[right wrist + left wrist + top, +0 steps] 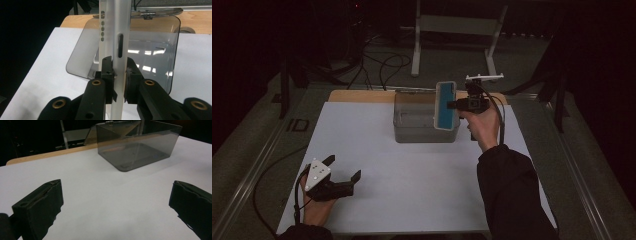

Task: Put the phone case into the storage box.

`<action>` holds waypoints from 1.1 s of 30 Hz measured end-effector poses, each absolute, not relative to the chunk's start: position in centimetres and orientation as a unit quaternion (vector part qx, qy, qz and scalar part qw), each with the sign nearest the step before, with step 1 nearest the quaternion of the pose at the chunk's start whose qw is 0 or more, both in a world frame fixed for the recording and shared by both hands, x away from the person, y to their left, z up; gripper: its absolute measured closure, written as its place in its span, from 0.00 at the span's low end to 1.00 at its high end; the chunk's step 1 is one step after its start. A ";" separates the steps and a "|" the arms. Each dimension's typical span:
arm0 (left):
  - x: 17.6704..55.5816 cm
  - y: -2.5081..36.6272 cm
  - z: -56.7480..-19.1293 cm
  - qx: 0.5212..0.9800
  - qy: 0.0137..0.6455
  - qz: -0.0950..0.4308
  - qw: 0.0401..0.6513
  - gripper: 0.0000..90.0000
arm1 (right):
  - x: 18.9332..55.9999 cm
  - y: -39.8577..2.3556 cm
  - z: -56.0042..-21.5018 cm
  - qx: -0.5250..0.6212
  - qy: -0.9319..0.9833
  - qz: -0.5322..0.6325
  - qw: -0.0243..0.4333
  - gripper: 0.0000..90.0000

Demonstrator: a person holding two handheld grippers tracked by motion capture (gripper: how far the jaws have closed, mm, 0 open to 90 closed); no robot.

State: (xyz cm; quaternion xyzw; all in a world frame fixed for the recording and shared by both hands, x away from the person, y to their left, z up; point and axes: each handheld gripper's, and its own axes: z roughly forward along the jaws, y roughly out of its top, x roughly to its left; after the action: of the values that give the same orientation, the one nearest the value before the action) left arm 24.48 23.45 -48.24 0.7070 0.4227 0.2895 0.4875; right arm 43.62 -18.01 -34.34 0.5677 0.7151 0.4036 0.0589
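Phone case (445, 106) clamped in right gripper (460, 104) above box (412, 127)

From above, my table's white sheet (412, 175) is the one bright patch; everything from nine through twelve to three o'clock sinks into near-black, and the picture is soft and grainy. Looking along my left gripper (115, 202), both jaws at seven and four o'clock are blurred and dark, while the smoky box (140, 147) at one o'clock casts a faint shadow. Along my right gripper (119, 80), ceiling lights glare off the box floor at three o'clock; the nine o'clock side is black.
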 end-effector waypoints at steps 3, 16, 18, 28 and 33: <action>24.5 23.4 -48.2 0.707 0.423 0.289 0.488 0.01 | 43.9 -18.0 -34.5 0.571 0.714 0.400 0.063 0.91; 24.4 23.5 -48.1 0.704 0.423 0.290 0.490 0.00 | 45.2 -18.1 -34.6 0.586 0.711 0.378 0.088 0.91; 24.4 23.5 -48.1 0.705 0.423 0.291 0.490 0.01 | 45.4 -18.1 -34.7 0.591 0.709 0.374 0.090 0.91; 24.3 23.5 -48.1 0.704 0.422 0.292 0.490 0.01 | 46.3 -17.9 -35.4 0.602 0.708 0.356 0.104 0.91; 24.3 23.5 -48.1 0.703 0.423 0.292 0.492 0.01 | 46.8 -17.9 -35.8 0.605 0.708 0.346 0.112 0.91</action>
State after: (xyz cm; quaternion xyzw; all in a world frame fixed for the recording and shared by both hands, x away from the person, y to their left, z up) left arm 24.34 23.48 -48.07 0.7032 0.4229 0.2916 0.4915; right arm 46.81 -17.86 -35.77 0.6053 0.7078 0.3465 0.1119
